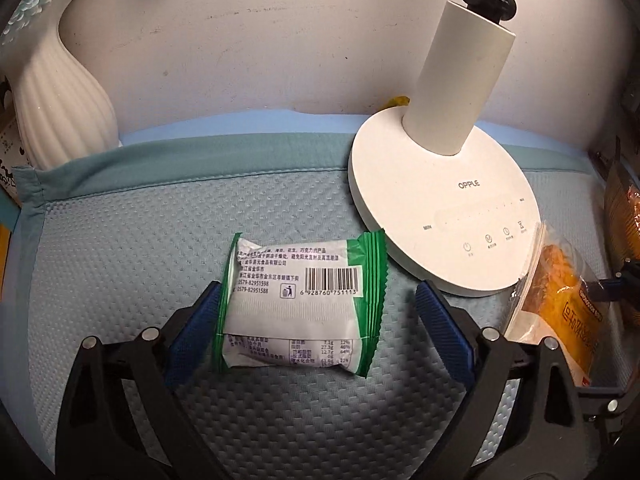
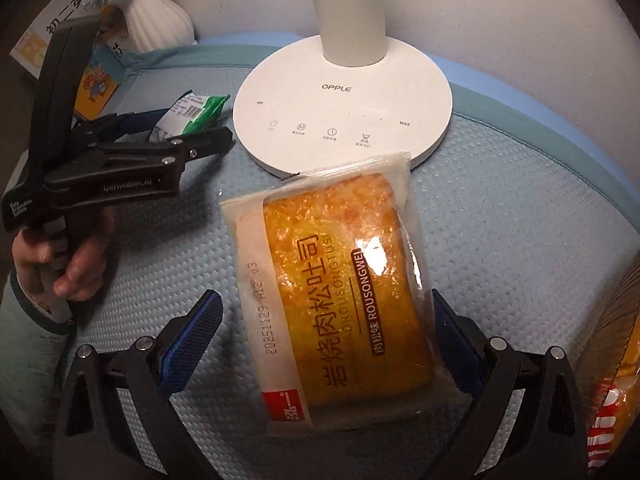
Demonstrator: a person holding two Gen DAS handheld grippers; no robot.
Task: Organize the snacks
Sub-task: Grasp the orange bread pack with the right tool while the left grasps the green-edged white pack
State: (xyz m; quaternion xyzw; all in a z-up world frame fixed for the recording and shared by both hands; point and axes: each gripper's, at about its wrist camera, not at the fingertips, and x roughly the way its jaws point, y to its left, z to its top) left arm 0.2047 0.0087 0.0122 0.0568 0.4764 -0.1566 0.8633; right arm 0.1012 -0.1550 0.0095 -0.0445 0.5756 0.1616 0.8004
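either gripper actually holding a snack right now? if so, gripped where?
Neither. Left gripper is open around the green snack pack, a gap beside the right finger. Right gripper is open around the bread pack, not clamped.

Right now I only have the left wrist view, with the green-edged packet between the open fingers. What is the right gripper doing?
Observer: The right gripper is open, with its fingers on either side of the toast packet, which lies flat on the blue mat.
Operator: Any print on that packet I can't read from here?
Observer: Yes, a date code, 20251129, runs along its clear left margin.
Operator: Who is holding the left gripper?
Observer: A person's hand grips the handle of the left gripper, with a light sleeve at the wrist.
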